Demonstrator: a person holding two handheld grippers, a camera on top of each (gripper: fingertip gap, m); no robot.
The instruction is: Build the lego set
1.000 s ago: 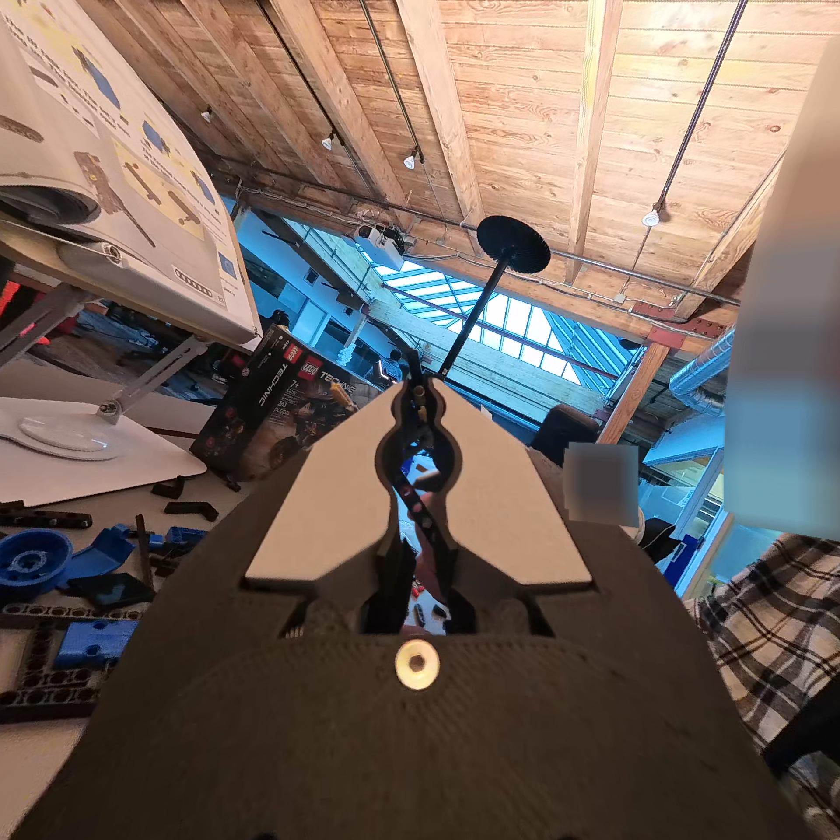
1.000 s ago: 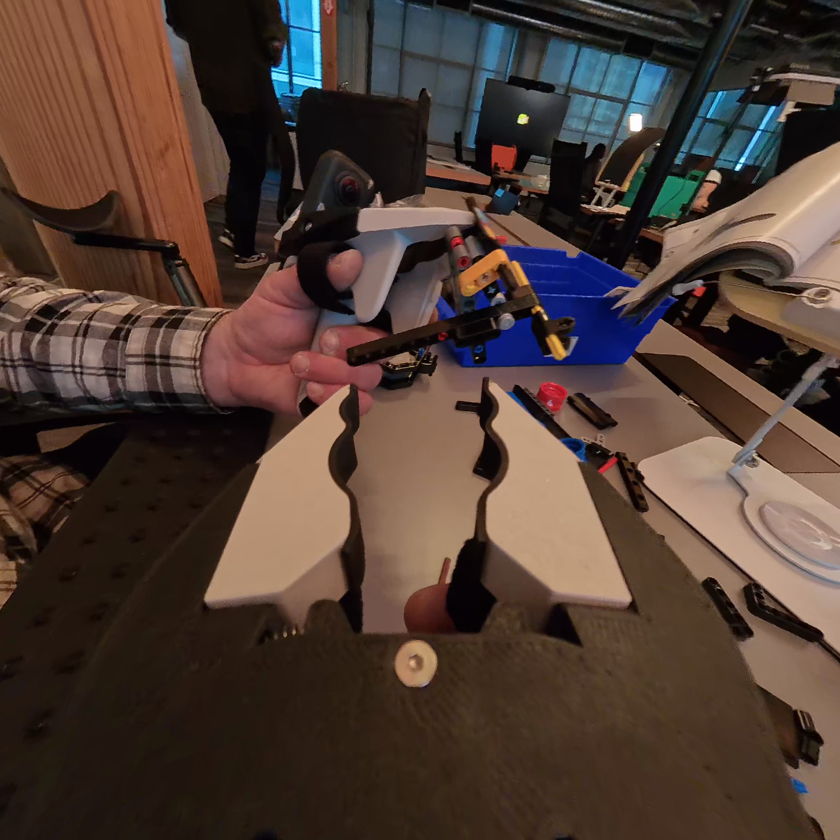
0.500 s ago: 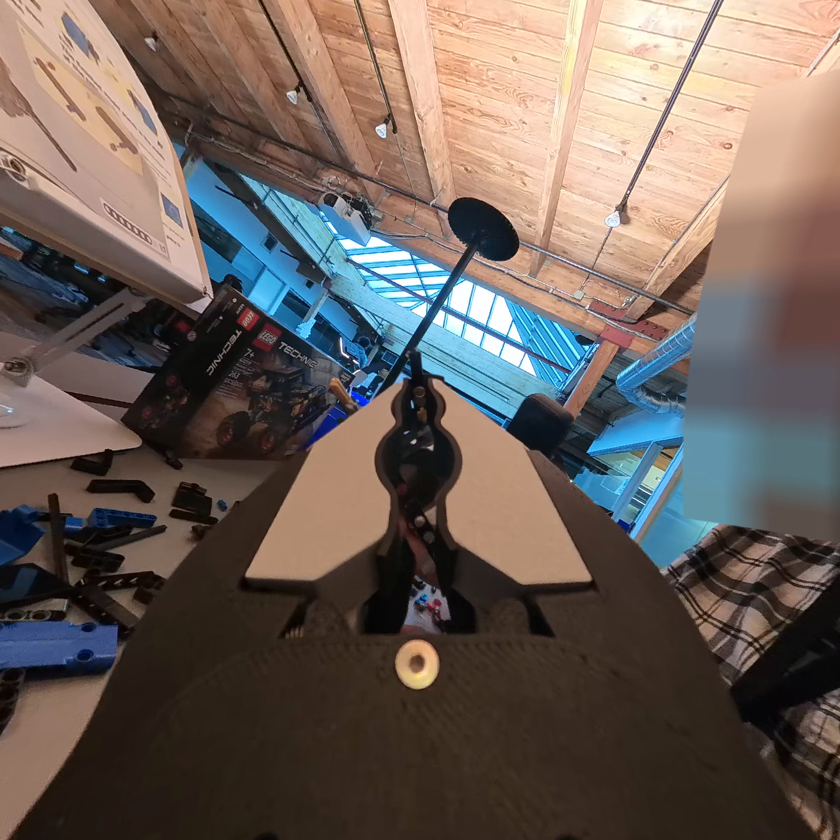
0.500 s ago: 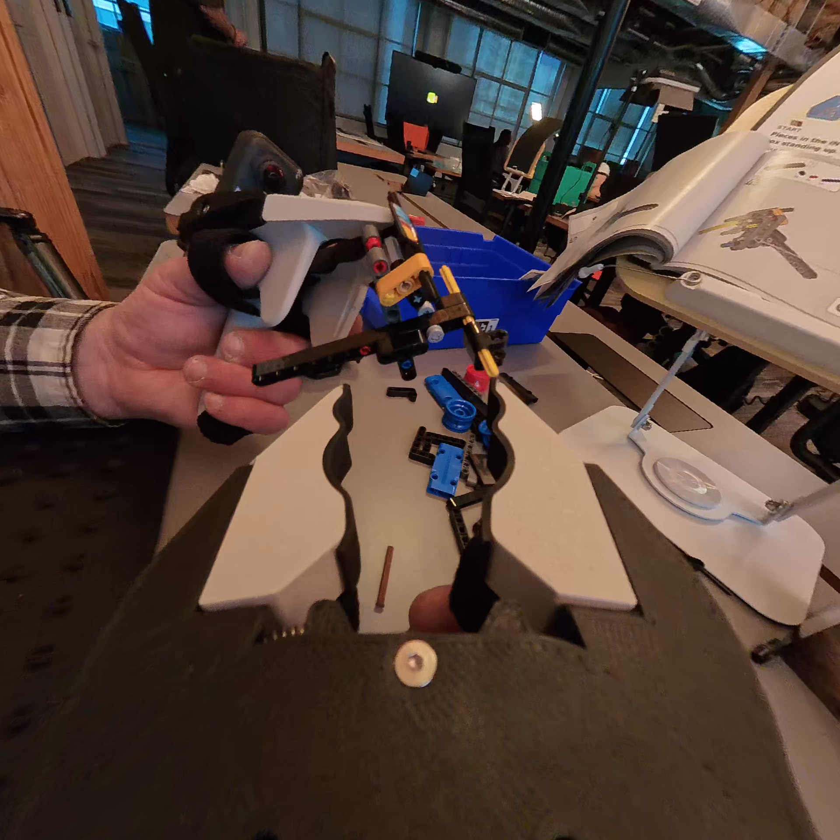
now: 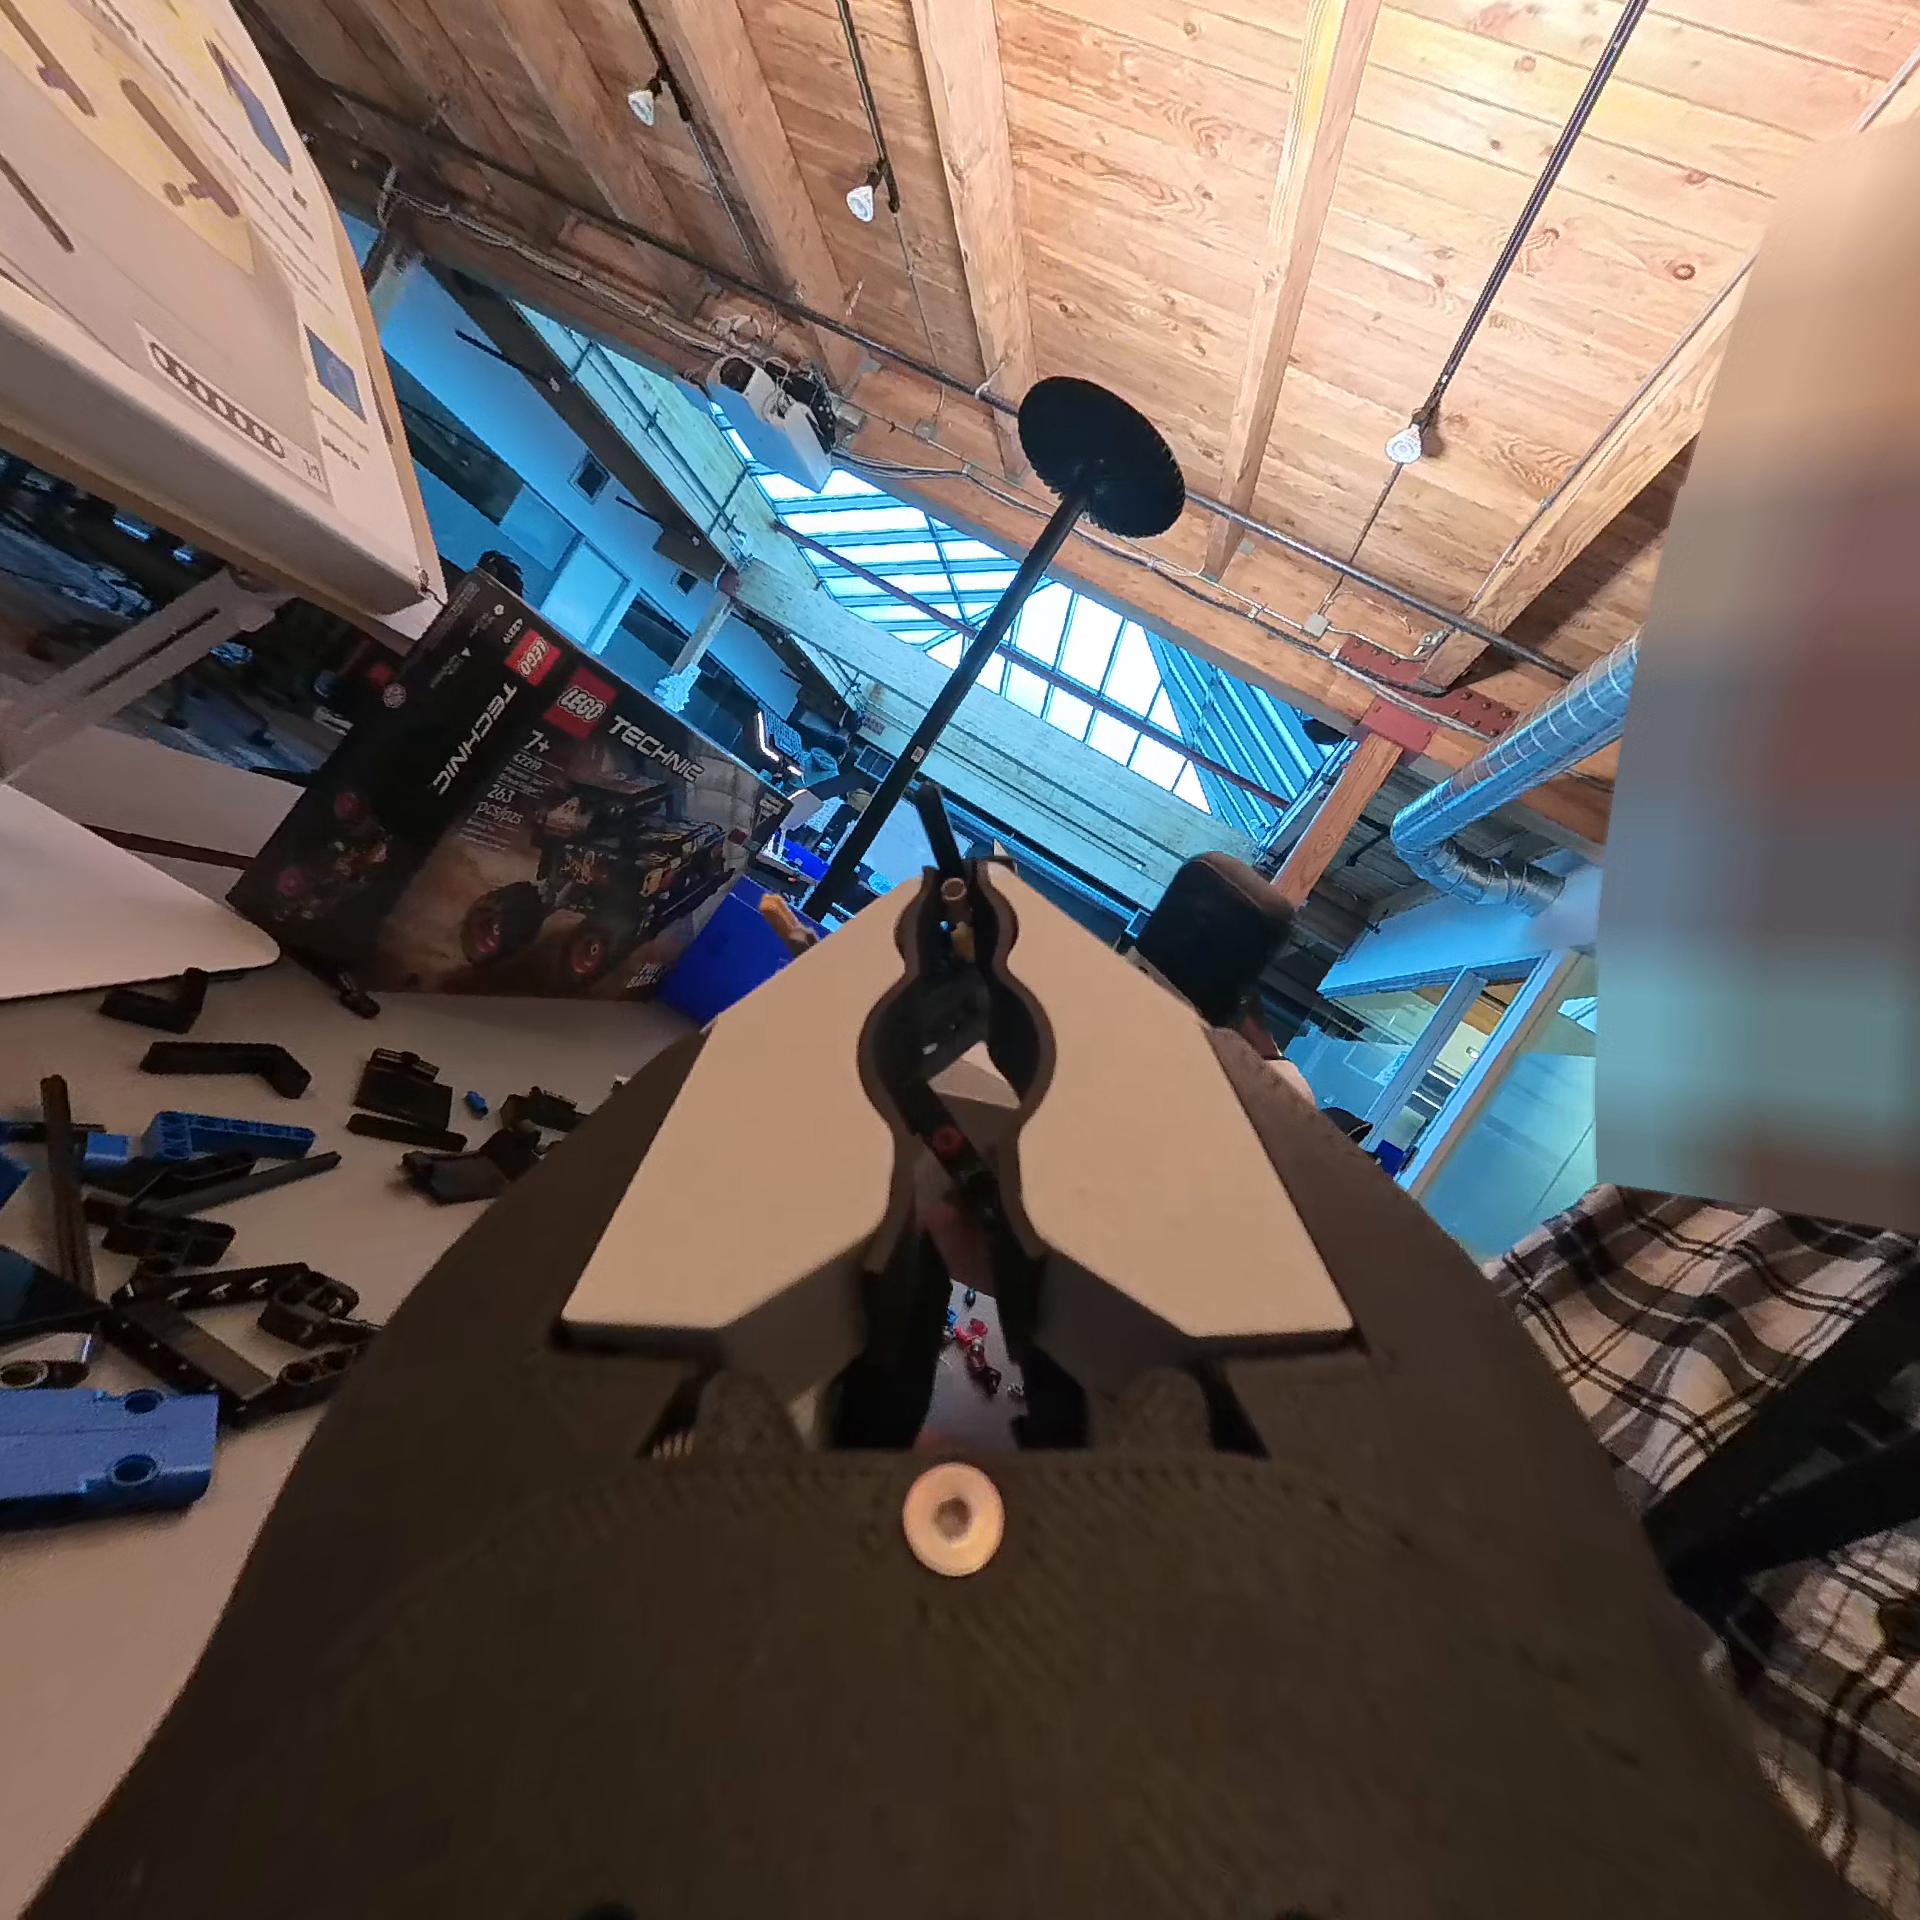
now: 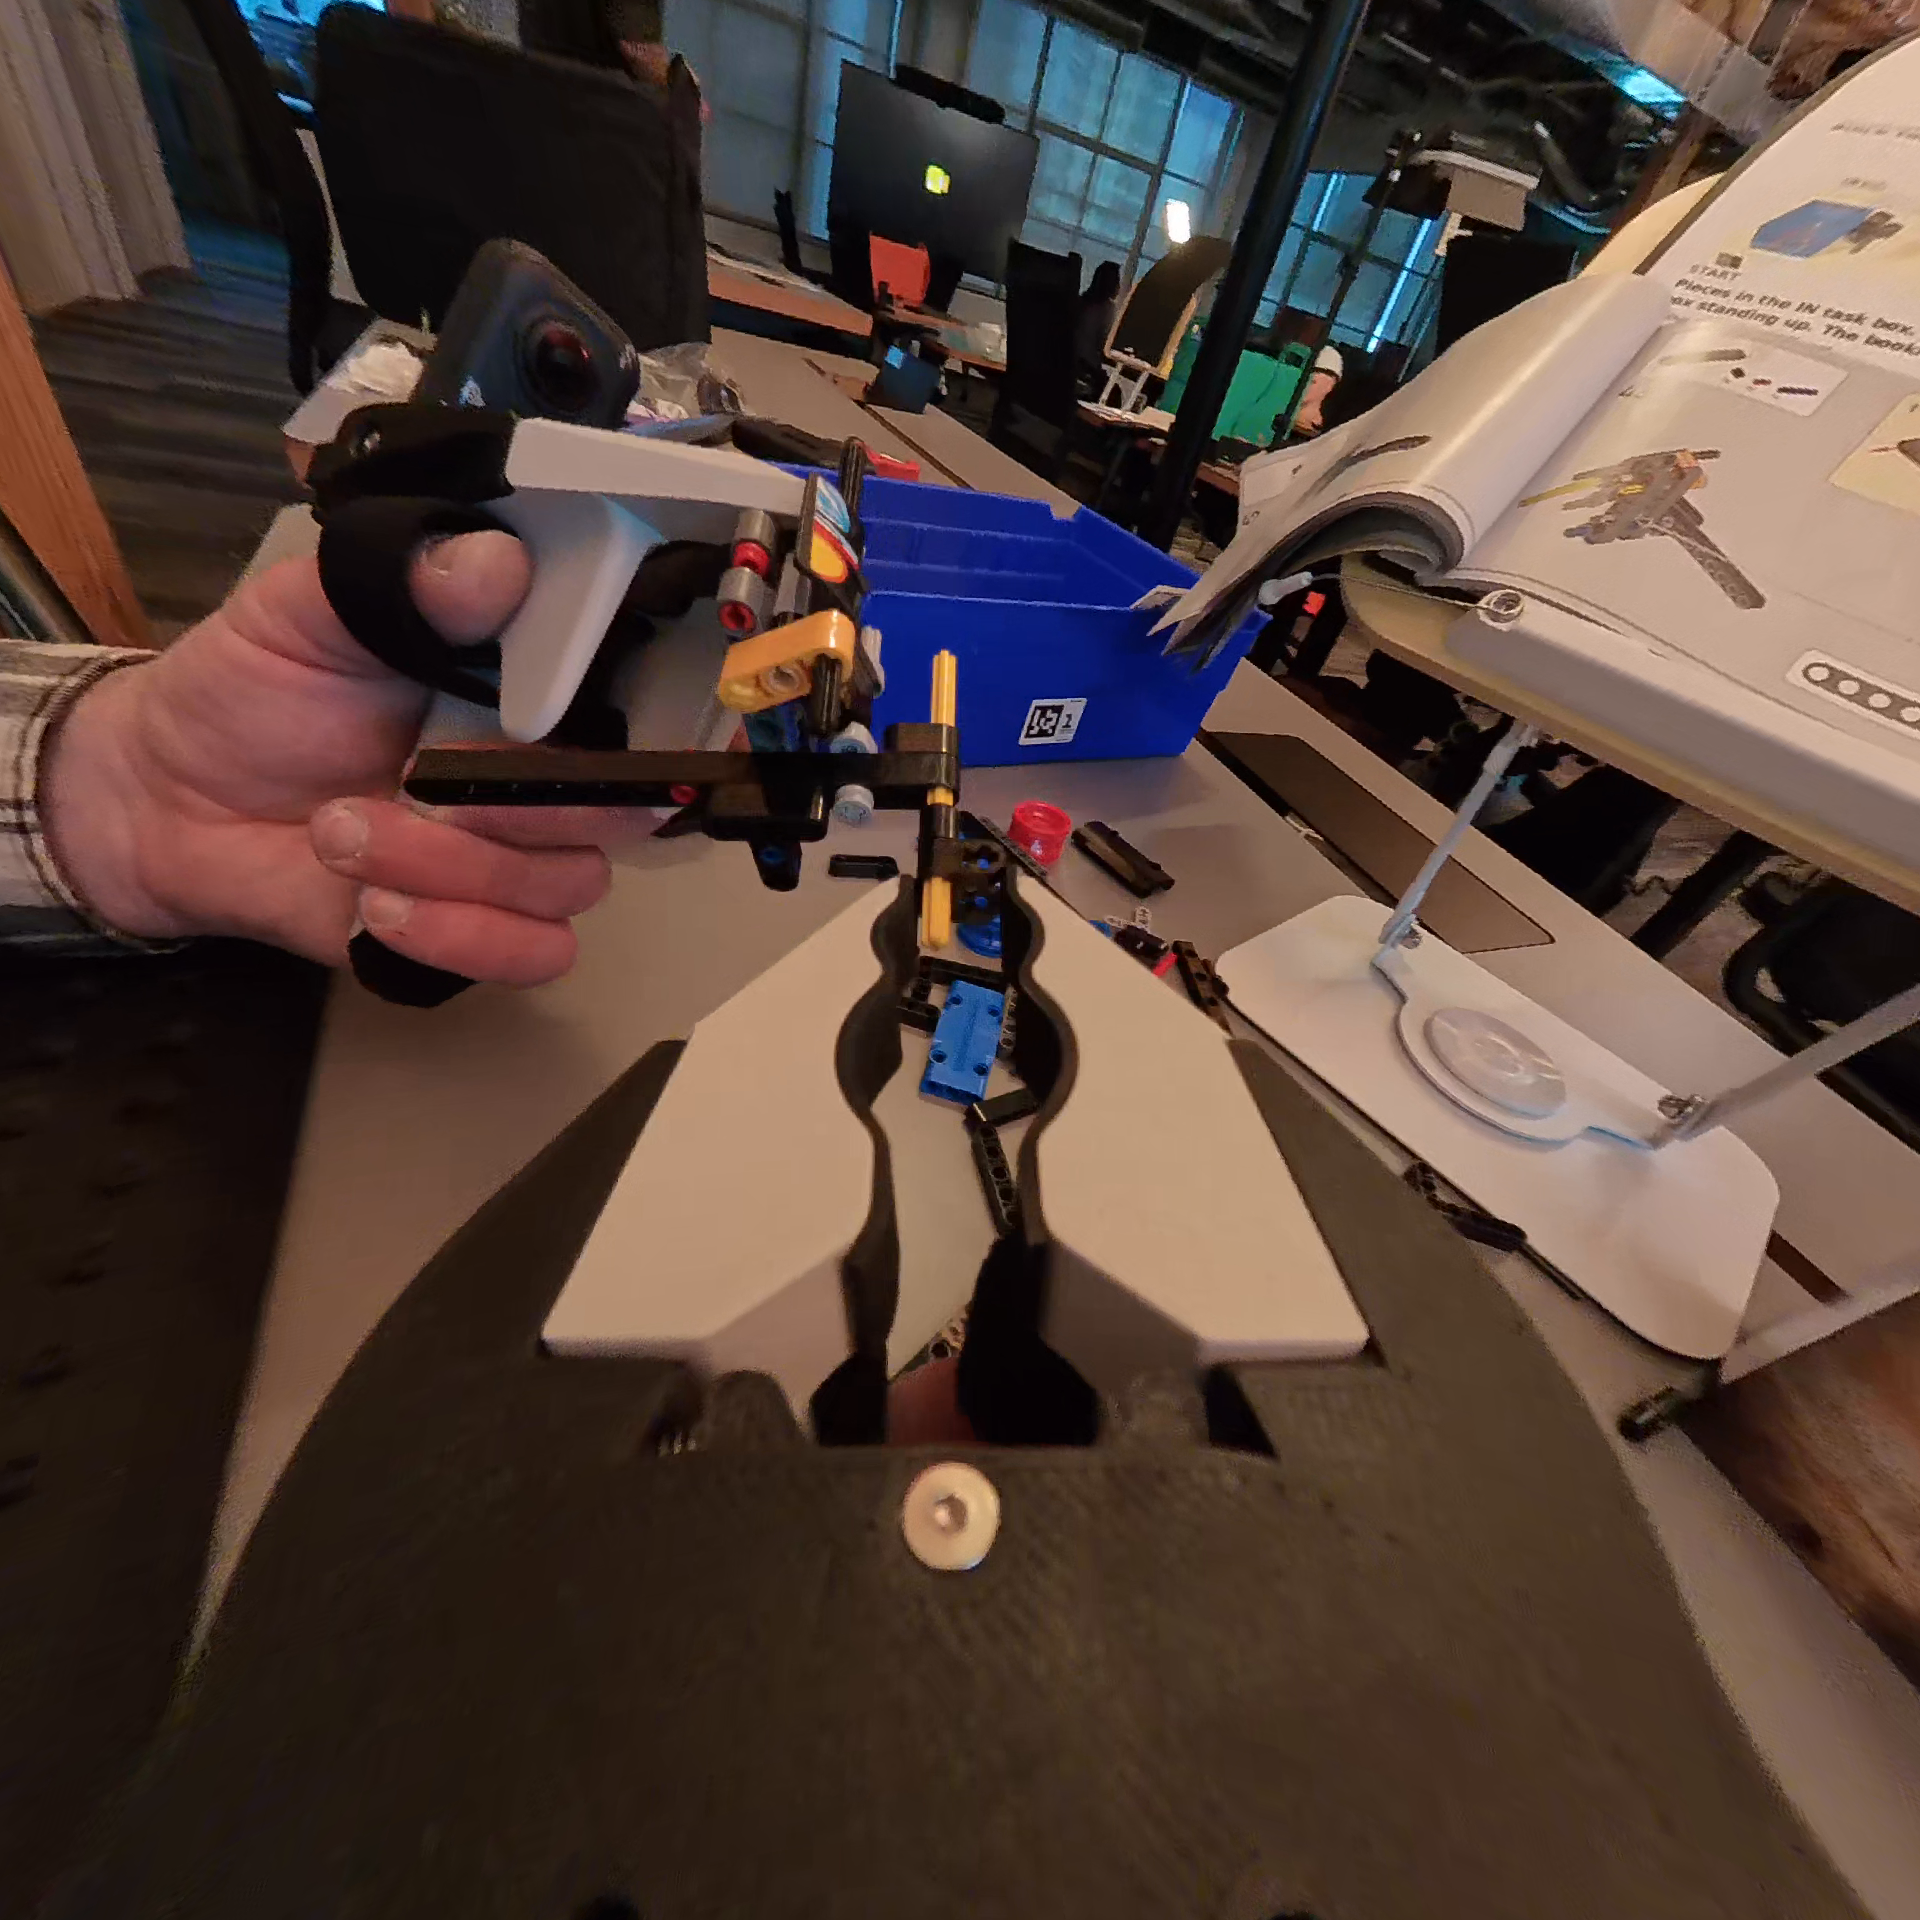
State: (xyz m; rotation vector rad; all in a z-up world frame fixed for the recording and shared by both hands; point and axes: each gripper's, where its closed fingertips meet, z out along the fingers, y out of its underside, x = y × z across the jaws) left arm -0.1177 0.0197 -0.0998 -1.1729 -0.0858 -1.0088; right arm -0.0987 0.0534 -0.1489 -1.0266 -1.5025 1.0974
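The lego assembly (image 6: 665,779) is a long black beam with a yellow link, grey and red pins and a yellow axle (image 6: 942,727) at its end. My left gripper (image 5: 951,883) is shut on it and points up toward the ceiling; only a thin black part (image 5: 951,997) shows between its fingers. In the right wrist view the left gripper (image 6: 623,540) sits in a hand and holds the assembly above the table. My right gripper (image 6: 954,902) has its fingers closed in on the assembly's end, around the yellow axle and a black connector (image 6: 977,868).
A blue bin (image 6: 1039,623) stands behind the assembly. An open instruction booklet (image 6: 1662,499) rests on a white stand (image 6: 1507,1091) to the right. Loose blue and black pieces (image 6: 966,1049) lie under my right gripper. The lego box (image 5: 499,810) and more pieces (image 5: 229,1132) show in the left wrist view. About 7 cm separates my left fingertips from my right.
My right gripper went from wide open to closed in on the assembly's yellow-axle end. The left gripper turned the assembly so its beam lies level.
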